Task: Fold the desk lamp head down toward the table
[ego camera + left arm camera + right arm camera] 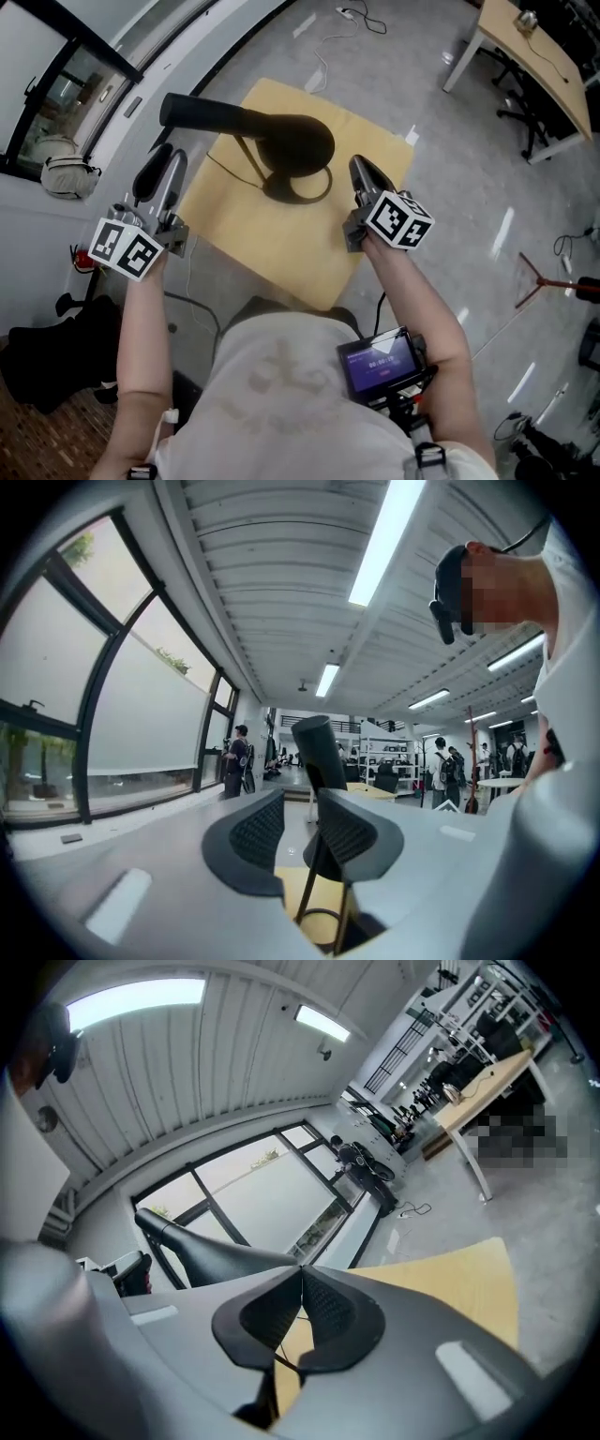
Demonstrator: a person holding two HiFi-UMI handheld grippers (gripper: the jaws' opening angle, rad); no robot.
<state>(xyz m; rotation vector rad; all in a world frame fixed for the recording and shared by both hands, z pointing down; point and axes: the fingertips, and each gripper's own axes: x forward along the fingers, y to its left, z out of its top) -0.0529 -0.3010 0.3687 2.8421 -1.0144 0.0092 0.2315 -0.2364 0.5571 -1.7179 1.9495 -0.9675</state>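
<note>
Standing on a small wooden table (pixel 272 246), a black desk lamp (pixel 246 124) is stretching its long head toward the upper left of the head view, past the table's edge, while its ring-shaped base is resting near the table's middle. The left gripper (pixel 161 169) is hovering off the table's left side, near the lamp head, with its 2 jaws released and apart, pressing on nothing. The right gripper (pixel 361 173) is hovering over the table's right side, near the base, with its 2 jaws clenched tip to tip on nothing.
</note>
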